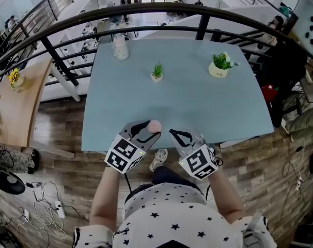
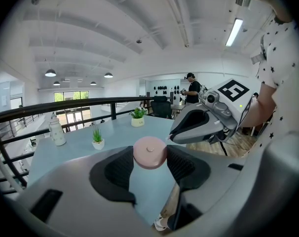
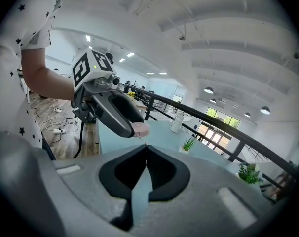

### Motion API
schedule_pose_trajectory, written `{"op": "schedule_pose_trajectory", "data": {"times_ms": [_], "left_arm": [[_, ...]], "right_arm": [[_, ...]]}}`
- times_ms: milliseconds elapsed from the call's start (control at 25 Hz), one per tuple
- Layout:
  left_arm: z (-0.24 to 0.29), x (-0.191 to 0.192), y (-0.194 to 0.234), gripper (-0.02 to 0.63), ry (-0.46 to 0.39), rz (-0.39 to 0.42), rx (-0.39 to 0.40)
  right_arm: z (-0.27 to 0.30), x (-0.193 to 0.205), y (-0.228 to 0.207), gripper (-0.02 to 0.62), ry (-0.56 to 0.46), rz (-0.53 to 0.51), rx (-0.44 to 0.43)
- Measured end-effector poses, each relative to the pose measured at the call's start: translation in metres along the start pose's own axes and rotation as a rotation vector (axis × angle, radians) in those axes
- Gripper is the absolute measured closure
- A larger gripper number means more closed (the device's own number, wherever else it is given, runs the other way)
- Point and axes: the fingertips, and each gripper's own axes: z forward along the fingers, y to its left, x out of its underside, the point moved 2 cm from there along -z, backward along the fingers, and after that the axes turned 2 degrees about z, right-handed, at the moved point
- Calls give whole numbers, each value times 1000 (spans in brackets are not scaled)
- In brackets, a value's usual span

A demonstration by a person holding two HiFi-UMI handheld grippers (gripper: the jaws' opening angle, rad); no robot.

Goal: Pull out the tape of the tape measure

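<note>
Tape measure (pink, round) is grasped between the pads of the left gripper, over the near edge of the desk. The right gripper is clenched, its tip just beside the tape measure; whether any tape is pinched cannot be told.

A grass plant stood at the table's middle. A bottle stood far-left of it, a leafy plant to its right.
</note>
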Motion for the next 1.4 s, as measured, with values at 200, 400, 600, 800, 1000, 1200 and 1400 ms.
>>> {"op": "schedule_pose_trajectory", "data": {"times_ms": [200,400,600,800,1000,1200,1400], "left_arm": [[-5,5,8,396,7,-6,-30],[-18,6,22,396,-25,-71,-43],[-18,9,21,396,-11,-58,-45],[-23,12,23,396,-5,-60,-62],[-29,16,29,396,-10,-81,-78],[-31,19,29,396,-2,-83,-89],[-29,19,25,396,3,-84,-81]], "right_arm": [[-3,6,-11,586,11,33,40],[-14,12,-33,586,9,88,84],[-13,13,-33,586,21,51,98],[-18,22,-39,586,38,64,121],[-26,27,-49,586,37,96,143],[-34,33,-57,586,40,102,172],[-40,39,-60,586,48,98,175]]}}
